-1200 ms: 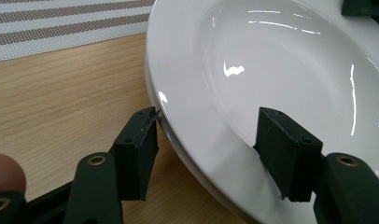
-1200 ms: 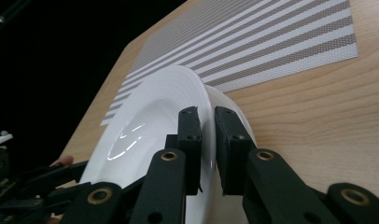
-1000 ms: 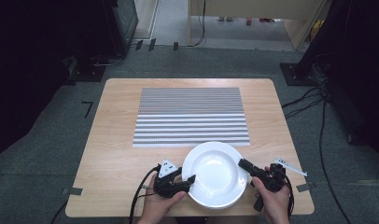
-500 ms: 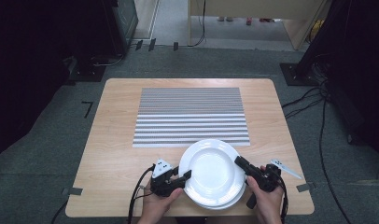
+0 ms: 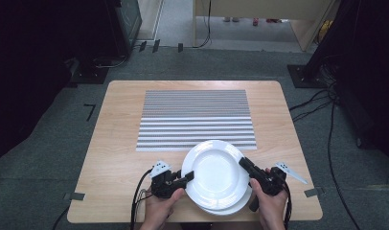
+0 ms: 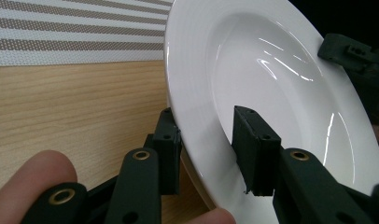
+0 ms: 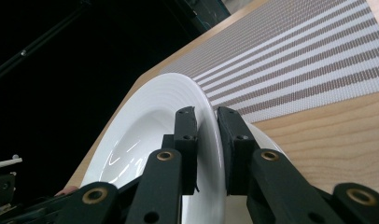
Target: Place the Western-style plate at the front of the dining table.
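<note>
A white deep plate (image 5: 215, 170) hangs slightly above a second white plate (image 5: 231, 209), near the table's front edge. My left gripper (image 5: 188, 176) is at its left rim. In the left gripper view the jaws (image 6: 204, 116) straddle that rim, one under it and one on the inner face. They have just been closing and now press on the plate (image 6: 271, 70). My right gripper (image 5: 244, 163) holds the right rim. In the right gripper view (image 7: 206, 114) it is shut tight on the plate's (image 7: 145, 126) thin edge.
A grey-and-white striped placemat (image 5: 197, 115) lies flat in the middle of the wooden table (image 5: 116, 143), just beyond the plates. Cables trail from both grippers off the front edge. Dark equipment and floor cables surround the table.
The top plate has risen off the lower one, whose rim now shows beneath it. My left jaws have closed onto the left rim. Both hands stayed in place.
</note>
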Tool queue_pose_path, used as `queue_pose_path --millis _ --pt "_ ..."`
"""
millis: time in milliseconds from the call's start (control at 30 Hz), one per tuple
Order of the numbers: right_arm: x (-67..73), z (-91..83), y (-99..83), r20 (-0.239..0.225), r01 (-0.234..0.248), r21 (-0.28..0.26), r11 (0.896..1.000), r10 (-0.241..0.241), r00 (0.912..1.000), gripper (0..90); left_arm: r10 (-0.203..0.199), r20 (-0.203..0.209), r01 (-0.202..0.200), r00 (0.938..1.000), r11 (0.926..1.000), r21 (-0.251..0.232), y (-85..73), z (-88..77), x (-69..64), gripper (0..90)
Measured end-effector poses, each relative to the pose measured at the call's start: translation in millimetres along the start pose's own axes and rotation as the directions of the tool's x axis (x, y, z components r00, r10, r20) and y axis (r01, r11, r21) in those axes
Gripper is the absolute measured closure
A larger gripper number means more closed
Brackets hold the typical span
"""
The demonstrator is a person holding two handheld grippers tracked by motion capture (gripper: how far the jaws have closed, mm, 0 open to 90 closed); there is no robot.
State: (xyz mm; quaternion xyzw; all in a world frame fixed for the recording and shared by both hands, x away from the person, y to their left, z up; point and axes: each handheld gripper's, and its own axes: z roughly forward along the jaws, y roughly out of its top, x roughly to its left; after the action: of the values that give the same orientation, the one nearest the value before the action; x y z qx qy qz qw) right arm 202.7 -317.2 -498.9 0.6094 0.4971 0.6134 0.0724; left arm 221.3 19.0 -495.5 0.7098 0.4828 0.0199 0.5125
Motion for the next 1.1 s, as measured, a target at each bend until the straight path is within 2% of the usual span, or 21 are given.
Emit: queue_pose_path --millis 167,333,667,1033,1100 --pt "5.2 2.8 5.0 -0.004 0.014 -0.014 1.000 -0.014 0.9999 80.1 -0.024 0.022 0.025 0.9995 0.9996 -0.014 6.8 -4.4 1.4 64.8" --pt "8.9 8.5 8.9 -0.019 0.008 -0.015 1.000 -0.009 0.9998 80.2 -0.014 0.016 0.014 0.9998 0.9998 -0.017 15.7 -8.9 3.3 65.1" --pt "14.7 17.6 19.5 -0.036 -0.004 -0.018 1.000 0.003 0.9993 81.1 -0.031 0.029 0.031 0.9991 0.9995 -0.008 32.1 -10.3 10.7 65.4" --pt "23.9 44.9 36.0 -0.052 0.009 -0.015 1.000 -0.010 0.9986 80.9 -0.069 0.032 0.071 0.9971 0.9970 -0.032 56.5 -13.2 29.2 67.6" --pt "26.6 54.8 42.0 -0.062 0.001 -0.005 1.000 -0.002 0.9981 80.8 -0.073 0.036 0.074 0.9967 0.9963 -0.043 63.2 -14.5 33.6 68.2"
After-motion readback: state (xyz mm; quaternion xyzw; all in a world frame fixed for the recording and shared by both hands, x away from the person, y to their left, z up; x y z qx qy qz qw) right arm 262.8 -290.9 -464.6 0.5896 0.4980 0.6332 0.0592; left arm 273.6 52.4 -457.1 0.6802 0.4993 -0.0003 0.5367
